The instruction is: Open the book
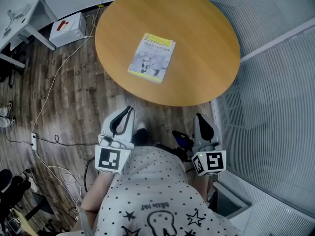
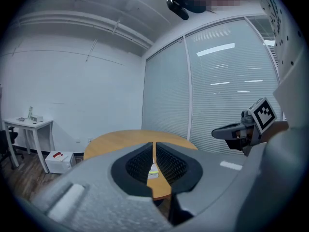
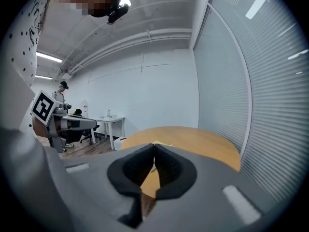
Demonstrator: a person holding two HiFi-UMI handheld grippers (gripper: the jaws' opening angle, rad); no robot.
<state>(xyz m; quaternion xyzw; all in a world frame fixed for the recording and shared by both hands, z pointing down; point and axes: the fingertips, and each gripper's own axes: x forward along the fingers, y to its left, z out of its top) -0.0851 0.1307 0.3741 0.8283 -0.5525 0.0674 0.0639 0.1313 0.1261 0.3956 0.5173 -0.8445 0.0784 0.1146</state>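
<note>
The book (image 1: pixel 152 58) is lying closed and flat, cover up, on the round wooden table (image 1: pixel 206 43), sitting in the upper middle of the head view, a bit left of the tabletop's center. Nothing is touching it right now.

Both tools are hanging well short of it, down in the lower half of the frame, off the near edge of the table and over the wood floor. The left gripper (image 1: pixel 129 109) is pointing toward the table with its jaws squeezed together to a thin slit and nothing between them. The right gripper (image 1: pixel 198 116) is doing the same over at lower right: jaws together, empty. Each one is showing its marker cube (image 1: pixel 112 160) facing the camera.

The person holding them is wearing a dotted shirt (image 1: pixel 147 191) that's filling the bottom of the frame.

Further out, a white box (image 1: pixel 69 29) with a red label is sitting on the floor at upper left, with cables (image 1: pixel 49 97) trailing past it. Blinds (image 1: pixel 275 82) are covering the whole right side.
</note>
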